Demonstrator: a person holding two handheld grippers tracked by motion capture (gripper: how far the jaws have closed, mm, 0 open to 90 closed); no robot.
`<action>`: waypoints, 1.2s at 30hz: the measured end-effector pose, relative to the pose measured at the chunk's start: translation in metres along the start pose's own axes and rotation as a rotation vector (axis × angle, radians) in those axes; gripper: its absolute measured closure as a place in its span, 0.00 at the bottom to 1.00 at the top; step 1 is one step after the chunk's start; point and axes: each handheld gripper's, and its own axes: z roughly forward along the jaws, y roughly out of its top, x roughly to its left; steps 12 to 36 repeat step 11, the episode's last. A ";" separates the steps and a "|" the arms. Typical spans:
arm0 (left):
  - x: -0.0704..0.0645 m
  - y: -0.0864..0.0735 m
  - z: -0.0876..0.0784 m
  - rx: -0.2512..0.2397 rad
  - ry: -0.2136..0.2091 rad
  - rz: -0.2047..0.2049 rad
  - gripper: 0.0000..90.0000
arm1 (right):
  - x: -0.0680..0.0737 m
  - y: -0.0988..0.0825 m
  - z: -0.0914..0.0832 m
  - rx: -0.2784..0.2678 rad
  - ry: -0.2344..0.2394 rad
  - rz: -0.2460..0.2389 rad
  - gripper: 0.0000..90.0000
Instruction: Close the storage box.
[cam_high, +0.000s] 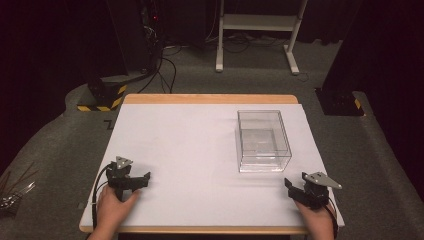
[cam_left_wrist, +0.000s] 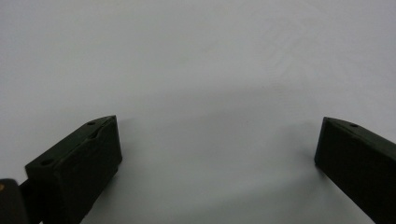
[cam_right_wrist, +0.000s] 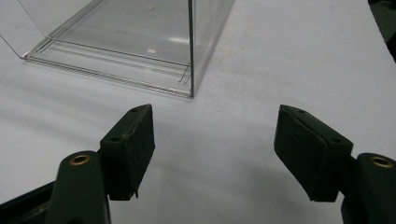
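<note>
The clear box (cam_high: 263, 141) stood upright and open-topped on the right half of the white table cover (cam_high: 190, 150), nearer the far edge than the near one. It was a straight-walled, see-through container with thin edges that caught the light, and nothing showed inside it.

The high view took in the whole layout: the left gripper (cam_high: 134, 181) low at the near left, well apart from the box, and the right gripper (cam_high: 295, 189) at the near right, near the box's front right corner but not touching it. It also showed the wooden table edge (cam_high: 210, 98) beyond the cover and the grey carpet (cam_high: 60, 130) around.

The right gripper view (cam_right_wrist: 214, 140) brought the box (cam_right_wrist: 140, 42) close, showing its glossy walls, a sharp vertical corner and fine lines along the base. Its matte black jaws stood wide apart with nothing between them.

The left gripper view (cam_left_wrist: 217, 149) faced plain, smooth white cover (cam_left_wrist: 196, 56); its blocky jaws were likewise spread wide and held nothing.
</note>
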 end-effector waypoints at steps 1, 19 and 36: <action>0.000 0.000 0.000 0.000 0.000 0.000 0.01 | -0.001 0.000 0.000 0.003 0.005 0.002 0.32; 0.000 0.000 0.000 0.001 0.002 0.004 0.01 | 0.001 0.000 0.002 0.027 0.008 -0.009 0.32; 0.000 0.000 0.000 0.001 0.002 0.004 0.01 | 0.001 0.000 0.002 0.027 0.008 -0.009 0.32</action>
